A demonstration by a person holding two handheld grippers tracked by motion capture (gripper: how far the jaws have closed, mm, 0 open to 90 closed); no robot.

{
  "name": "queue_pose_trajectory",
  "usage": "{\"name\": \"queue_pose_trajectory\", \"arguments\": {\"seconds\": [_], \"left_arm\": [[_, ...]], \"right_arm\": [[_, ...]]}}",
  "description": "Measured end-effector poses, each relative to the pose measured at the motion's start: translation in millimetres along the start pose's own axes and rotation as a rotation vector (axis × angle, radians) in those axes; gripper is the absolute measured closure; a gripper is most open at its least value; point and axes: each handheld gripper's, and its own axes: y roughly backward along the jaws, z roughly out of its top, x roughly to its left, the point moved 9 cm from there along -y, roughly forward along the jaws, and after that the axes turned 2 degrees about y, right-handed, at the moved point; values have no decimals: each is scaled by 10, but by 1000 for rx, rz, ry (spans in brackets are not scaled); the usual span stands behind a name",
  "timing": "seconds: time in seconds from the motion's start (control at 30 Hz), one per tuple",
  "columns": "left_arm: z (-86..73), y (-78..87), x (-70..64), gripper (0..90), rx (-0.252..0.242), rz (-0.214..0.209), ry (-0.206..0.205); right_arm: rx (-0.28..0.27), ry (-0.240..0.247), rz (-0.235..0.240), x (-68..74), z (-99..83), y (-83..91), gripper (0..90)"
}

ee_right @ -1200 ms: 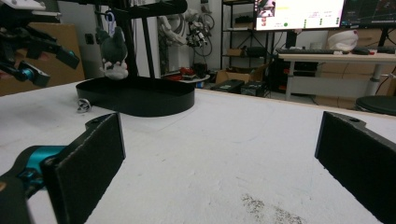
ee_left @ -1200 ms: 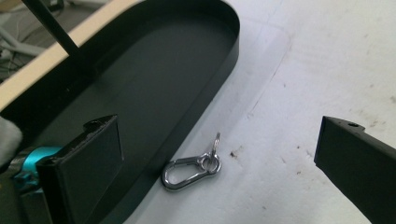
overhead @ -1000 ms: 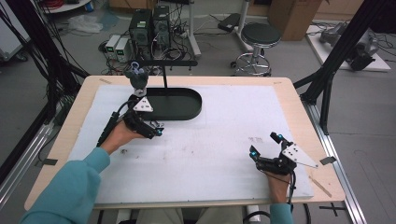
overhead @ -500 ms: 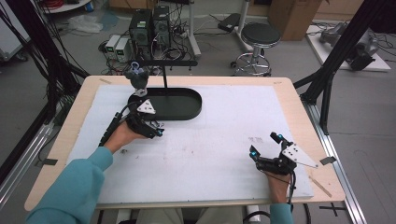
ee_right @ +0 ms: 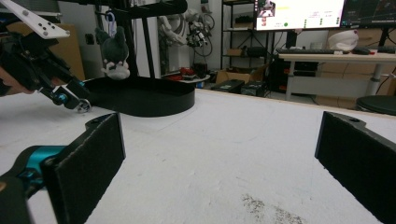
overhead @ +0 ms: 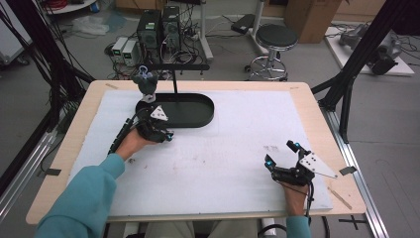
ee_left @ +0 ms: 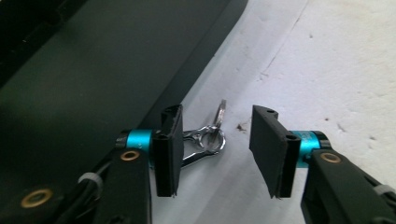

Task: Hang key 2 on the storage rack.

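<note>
Left hand-held gripper point(ee_left: 215, 144) sits wide open over a metal key ring clasp point(ee_left: 208, 137) lying on the desk point(overhead: 237, 163), right beside the black tray point(overhead: 198, 116); right hand-held gripper point(overhead: 282, 158) gapes wide too, nothing in it.

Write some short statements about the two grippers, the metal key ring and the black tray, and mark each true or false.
1. The left gripper is open, with the small silver metal key ring lying between its jaws. True.
2. The key ring lies inside the black oval tray. False: it lies on the white table cover, beside the tray's edge.
3. The right gripper holds a plush toy. False: its jaws stand wide open and empty.
4. A small grey plush toy hangs from the black stand above the tray. True.
</note>
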Motion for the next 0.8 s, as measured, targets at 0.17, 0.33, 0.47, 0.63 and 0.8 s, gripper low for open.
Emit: {"name": "queue_pose_trajectory", "arguments": {"seconds": [0.17,0.33,0.47,0.63,0.8], "left_arm": [[-13,4,16,628,8,10,-2],[-7,2,15,697,4,11,-12],[-18,-6,13,724,13,9,-21],[-26,-13,23,761,19,15,-28],[-18,-18,18,796,12,15,-29]], "right_arm": [[0,1,-2,-2,-1,0,8],[0,1,-1,-1,0,0,8],[1,5,-3,-4,-1,-1,8],[1,3,-2,-3,-1,-1,8],[2,2,-3,-3,-2,-1,8]]}}
